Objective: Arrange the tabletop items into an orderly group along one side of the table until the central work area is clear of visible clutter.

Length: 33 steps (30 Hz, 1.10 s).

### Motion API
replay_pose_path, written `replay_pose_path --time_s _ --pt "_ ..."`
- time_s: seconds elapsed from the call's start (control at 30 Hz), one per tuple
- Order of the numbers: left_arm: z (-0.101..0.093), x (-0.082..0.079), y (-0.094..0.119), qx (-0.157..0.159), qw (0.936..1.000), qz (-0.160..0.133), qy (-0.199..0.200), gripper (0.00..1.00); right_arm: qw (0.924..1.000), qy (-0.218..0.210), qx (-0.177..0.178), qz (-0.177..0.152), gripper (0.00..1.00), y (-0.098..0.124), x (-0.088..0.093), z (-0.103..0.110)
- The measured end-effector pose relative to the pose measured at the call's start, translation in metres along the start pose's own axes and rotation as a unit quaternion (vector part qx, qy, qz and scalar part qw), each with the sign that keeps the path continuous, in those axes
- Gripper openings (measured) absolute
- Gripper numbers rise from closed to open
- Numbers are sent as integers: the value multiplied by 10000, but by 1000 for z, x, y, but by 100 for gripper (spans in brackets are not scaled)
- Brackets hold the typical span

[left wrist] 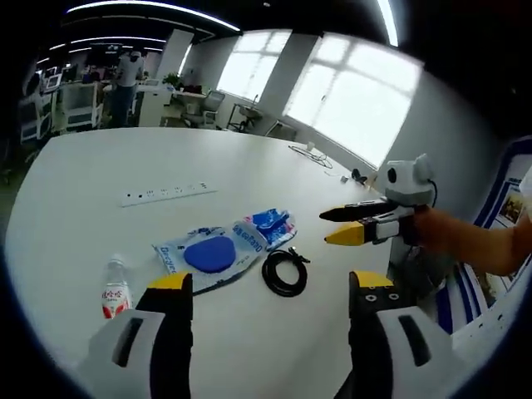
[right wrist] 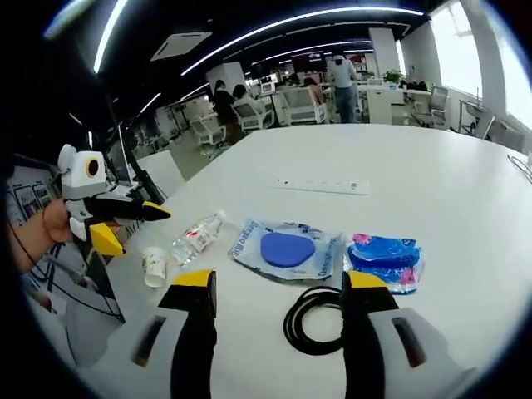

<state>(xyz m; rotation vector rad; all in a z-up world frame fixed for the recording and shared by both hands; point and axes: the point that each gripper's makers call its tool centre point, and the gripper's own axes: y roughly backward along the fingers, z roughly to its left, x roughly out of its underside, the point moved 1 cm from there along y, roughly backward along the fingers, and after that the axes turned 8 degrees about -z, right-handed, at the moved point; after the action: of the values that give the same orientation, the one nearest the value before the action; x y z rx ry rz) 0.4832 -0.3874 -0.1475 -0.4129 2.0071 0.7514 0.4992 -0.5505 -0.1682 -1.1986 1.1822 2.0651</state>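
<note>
cable [right wrist: 312, 320] and packets [right wrist: 287, 249] block centre

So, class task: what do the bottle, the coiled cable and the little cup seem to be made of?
Bottle: clear, glossy plastic by the look; you see through it, and it carries a red-printed label.
Coiled cable: black, smooth sheath, probably rubber or plastic; it holds a loose loop.
Cup: matt white with print, likely paper.

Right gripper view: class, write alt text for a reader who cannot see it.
An open gripper hovers over a white table above a coiled black cable, with a blue packet, wipes pack, water bottle and paper cup beyond. The other gripper enters from the left.
</note>
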Motion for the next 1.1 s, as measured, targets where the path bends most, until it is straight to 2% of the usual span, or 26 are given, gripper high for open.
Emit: replay_pose_path --time_s 0.4,0.8,1.1 --pt "18 -5 44 -222 9996 -173 47 79 9995 119 -296 58 60 -17 -10 34" --pt "48 -6 78 -513 9981 -298 182 79 9972 232 -700 150 60 -58 -23 59" --pt "68 -7 90 -693 9966 -374 258 79 9939 358 -1010 276 59 -90 -25 80"
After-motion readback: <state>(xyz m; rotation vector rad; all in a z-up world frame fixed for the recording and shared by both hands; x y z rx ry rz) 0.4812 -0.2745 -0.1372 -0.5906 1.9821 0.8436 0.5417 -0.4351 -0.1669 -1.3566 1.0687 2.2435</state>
